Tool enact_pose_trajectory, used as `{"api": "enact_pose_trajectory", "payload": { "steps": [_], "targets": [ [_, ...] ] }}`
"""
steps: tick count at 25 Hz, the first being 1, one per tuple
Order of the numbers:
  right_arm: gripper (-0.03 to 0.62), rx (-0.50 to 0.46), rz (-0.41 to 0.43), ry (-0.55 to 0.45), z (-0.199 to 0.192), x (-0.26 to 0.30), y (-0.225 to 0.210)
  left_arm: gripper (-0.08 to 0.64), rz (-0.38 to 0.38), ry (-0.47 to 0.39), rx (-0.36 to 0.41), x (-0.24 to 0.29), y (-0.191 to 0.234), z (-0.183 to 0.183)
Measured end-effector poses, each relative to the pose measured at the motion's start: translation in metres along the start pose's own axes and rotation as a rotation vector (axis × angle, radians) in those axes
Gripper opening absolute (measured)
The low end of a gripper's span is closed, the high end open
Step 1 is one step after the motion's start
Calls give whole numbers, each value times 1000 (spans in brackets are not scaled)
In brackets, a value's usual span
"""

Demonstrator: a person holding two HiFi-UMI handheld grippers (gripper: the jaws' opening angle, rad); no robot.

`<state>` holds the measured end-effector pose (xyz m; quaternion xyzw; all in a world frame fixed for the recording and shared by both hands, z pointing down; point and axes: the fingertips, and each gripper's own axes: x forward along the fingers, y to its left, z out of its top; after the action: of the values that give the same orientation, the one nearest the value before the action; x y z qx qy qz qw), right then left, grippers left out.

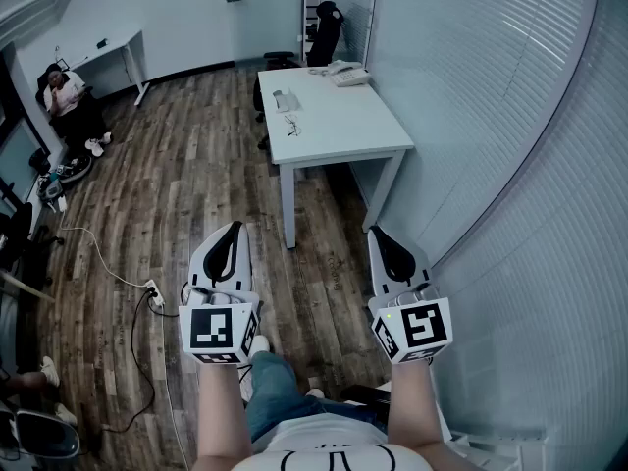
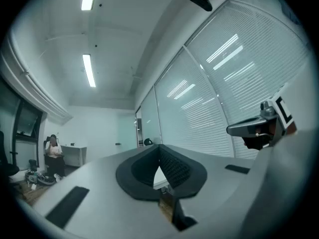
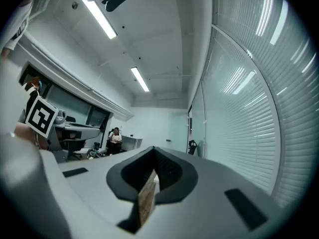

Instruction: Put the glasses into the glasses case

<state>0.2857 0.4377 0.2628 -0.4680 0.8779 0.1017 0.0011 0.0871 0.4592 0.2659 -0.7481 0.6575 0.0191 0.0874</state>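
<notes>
Wood-plank floor (image 1: 186, 184) fills the room, with a wall of blinds (image 1: 491, 116) along the right. Nearest, the person's forearms hold the left tool (image 1: 232, 232) and the right tool (image 1: 384, 235) side by side above the floor, both pointing roughly level toward the far end of the room. In each tool's own view the black pads meet at their tips with nothing between them, so both tools are closed and empty. Just left of the left tool, a cable (image 1: 103, 263) trails across the floor to a power strip (image 1: 154, 293). Farther on stands a white worktop (image 1: 343, 135), well apart from both tools and ahead of the gap between them. The glasses (image 1: 292, 126) lie on its left part near the edge, and the grey case (image 1: 286, 100) lies just beyond them; whether the two touch is too small to tell. A white object (image 1: 348, 74) sits at the worktop's far corner. Behind it is a black chair (image 1: 324, 29). At the far left, a seated person (image 1: 67, 94) is beside another white desk (image 1: 108, 49).
</notes>
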Motion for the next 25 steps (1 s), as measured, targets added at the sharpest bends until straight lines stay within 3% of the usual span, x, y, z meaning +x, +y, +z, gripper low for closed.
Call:
{"api": "enact_pose_trajectory", "payload": {
  "steps": [10,17,25],
  "targets": [
    [8,7,-15,3,-18,83,10,15,-12,3,-7,59,62,-27],
    [9,-23,-1,14,-25,211,20,15,-37,23,-25,162,143,-53],
    [11,15,-64,49,-41,353,9,15,-86,24,-37,278,235,-74]
  ]
}}
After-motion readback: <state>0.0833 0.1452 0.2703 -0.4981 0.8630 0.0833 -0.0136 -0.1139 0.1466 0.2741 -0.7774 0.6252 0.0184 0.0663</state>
